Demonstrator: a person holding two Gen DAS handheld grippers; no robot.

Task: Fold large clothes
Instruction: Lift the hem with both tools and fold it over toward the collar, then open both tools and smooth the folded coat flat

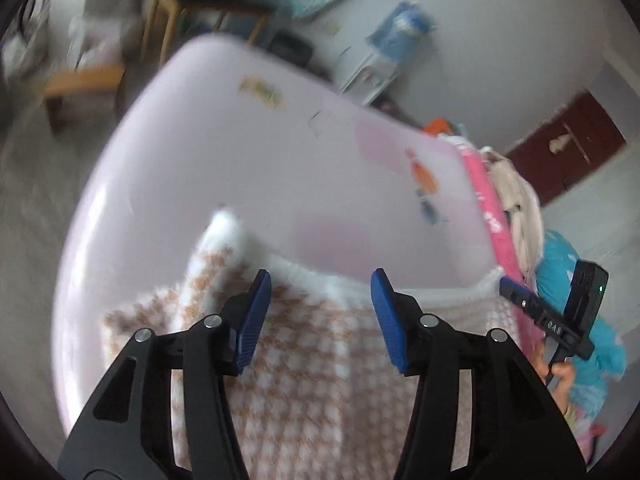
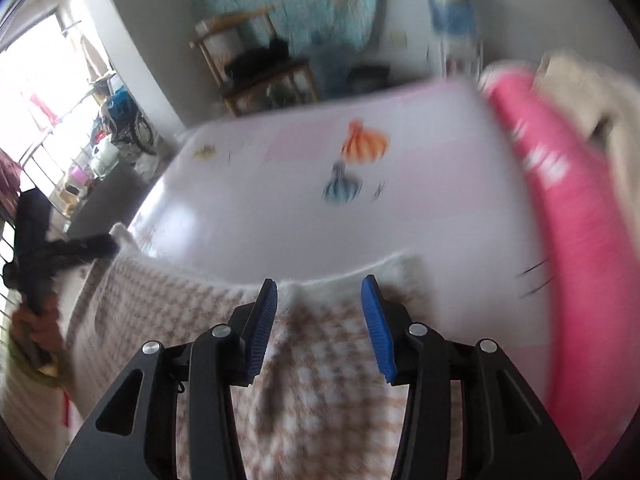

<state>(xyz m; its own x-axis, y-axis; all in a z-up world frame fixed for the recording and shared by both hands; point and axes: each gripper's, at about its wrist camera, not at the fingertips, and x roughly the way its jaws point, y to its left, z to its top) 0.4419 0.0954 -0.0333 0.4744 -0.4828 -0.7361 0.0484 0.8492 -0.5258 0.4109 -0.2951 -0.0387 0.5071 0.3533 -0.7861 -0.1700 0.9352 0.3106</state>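
Pale bed, checked sweater beneath parted tongs

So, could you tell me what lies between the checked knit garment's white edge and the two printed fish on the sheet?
Only bare pale sheet lies between the garment and the fish; the right wrist view shows it best.

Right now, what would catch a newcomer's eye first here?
Probably the fuzzy tan-and-white checked knit, spread on the pale bedsheet directly under both open grippers, left and right. Next, the orange and blue fish prints mid-sheet, and the bright pink bedding along its right edge.
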